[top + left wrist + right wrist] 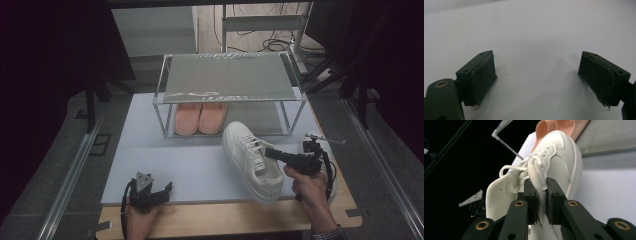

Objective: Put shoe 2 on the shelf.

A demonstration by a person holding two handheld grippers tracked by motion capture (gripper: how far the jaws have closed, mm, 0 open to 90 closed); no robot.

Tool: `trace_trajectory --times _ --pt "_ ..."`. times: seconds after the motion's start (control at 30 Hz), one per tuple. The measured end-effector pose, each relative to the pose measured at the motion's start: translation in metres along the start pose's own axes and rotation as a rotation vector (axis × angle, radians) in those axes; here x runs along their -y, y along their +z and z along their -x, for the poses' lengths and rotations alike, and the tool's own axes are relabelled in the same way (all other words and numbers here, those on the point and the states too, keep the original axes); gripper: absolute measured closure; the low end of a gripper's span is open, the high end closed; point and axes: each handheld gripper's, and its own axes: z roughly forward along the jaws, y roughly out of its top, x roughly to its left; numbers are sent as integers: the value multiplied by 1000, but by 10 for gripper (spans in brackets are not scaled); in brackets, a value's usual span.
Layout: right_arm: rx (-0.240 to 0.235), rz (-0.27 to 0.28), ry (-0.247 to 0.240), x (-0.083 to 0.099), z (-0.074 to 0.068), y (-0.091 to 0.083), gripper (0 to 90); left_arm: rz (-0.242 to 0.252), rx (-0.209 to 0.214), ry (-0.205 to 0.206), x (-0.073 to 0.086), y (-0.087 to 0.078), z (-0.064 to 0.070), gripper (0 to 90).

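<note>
A white lace-up sneaker (248, 159) sits on the pale mat (165, 150), toe toward the rack. My right gripper (266, 153) reaches it from the right and is shut on its laces over the tongue. In the right gripper view the jaws pinch a thick white lace (537, 178) of the sneaker (560, 157), with my right gripper (541, 185) closed tight around it. My left gripper (166, 190) rests at the mat's front left, open and holding nothing. In the left gripper view its pads (482, 75) stand wide apart over bare mat, left gripper (537, 68).
A two-shelf metal rack (227, 77) stands at the back of the mat, with a pair of pink slippers (200, 118) on its lower level. A second white shoe (306, 144) lies partly hidden behind my right hand. The wooden table edge (225, 222) runs along the front.
</note>
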Motion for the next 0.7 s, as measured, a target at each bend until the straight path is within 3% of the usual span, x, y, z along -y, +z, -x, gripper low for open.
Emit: trace_trajectory --times 0.7 --pt "-116 20 13 -39 -36 -13 805 -1 0 3 0 0 0 140"
